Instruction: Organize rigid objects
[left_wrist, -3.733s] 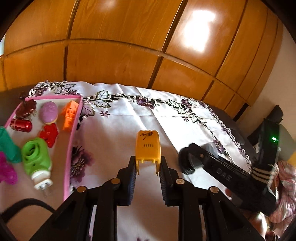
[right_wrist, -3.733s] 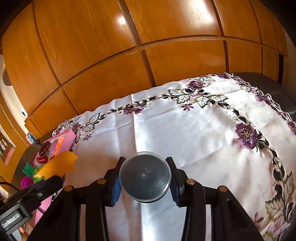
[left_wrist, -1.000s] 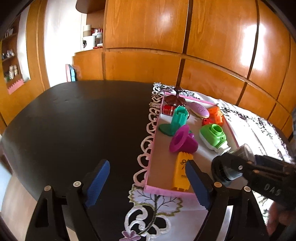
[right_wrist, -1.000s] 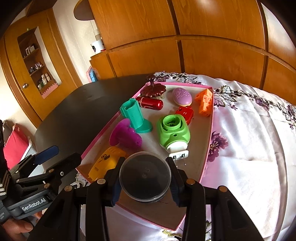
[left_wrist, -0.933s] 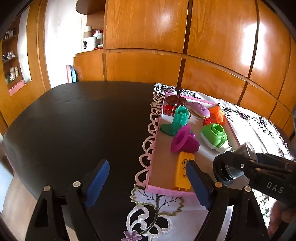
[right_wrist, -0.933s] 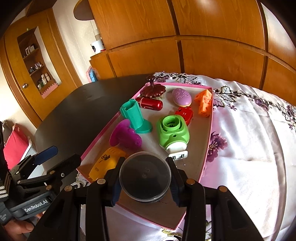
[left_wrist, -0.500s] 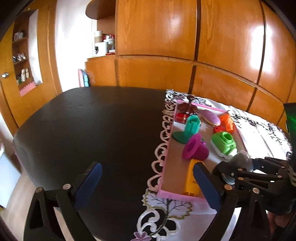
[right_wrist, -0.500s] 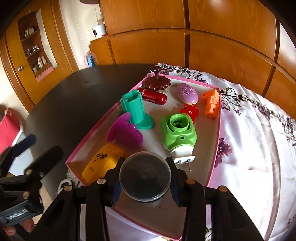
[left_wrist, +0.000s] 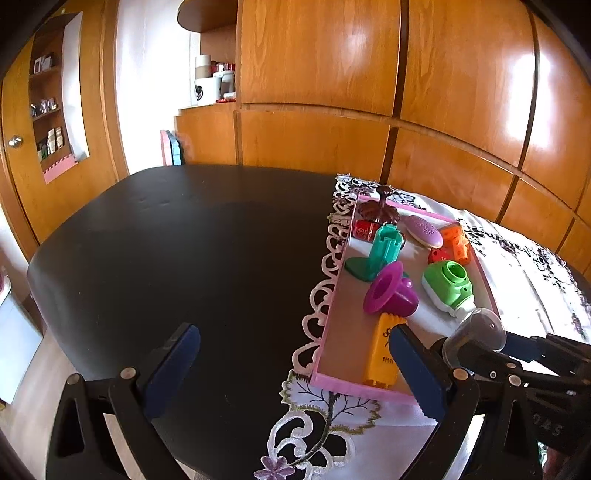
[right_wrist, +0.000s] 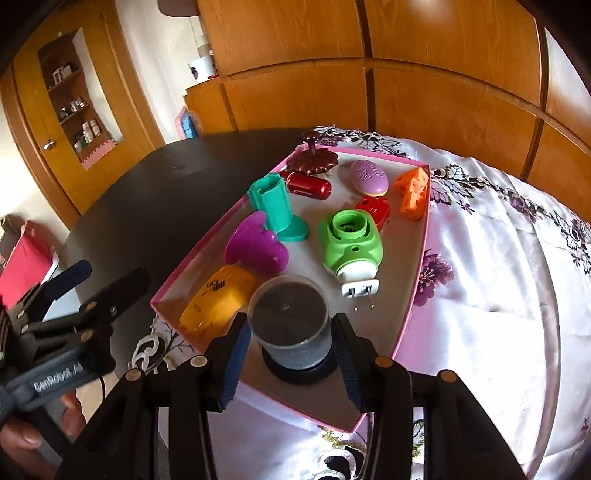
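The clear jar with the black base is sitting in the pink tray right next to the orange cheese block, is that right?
Not quite. In the right wrist view the clear jar sits in the pink tray next to the yellow piece.

Lighting: bright daylight. Glare: white patches on the glossy wood panels (left_wrist: 461, 74); sheen on the tablecloth (right_wrist: 498, 277). Distortion: strong fisheye bowing, black vignette at corners. Focus: sharp overall; soft shadows in the tray (right_wrist: 417, 258).

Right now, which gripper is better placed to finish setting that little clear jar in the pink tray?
The right gripper: its fingers flank the clear jar over the pink tray. The left gripper hangs open, holding nothing.
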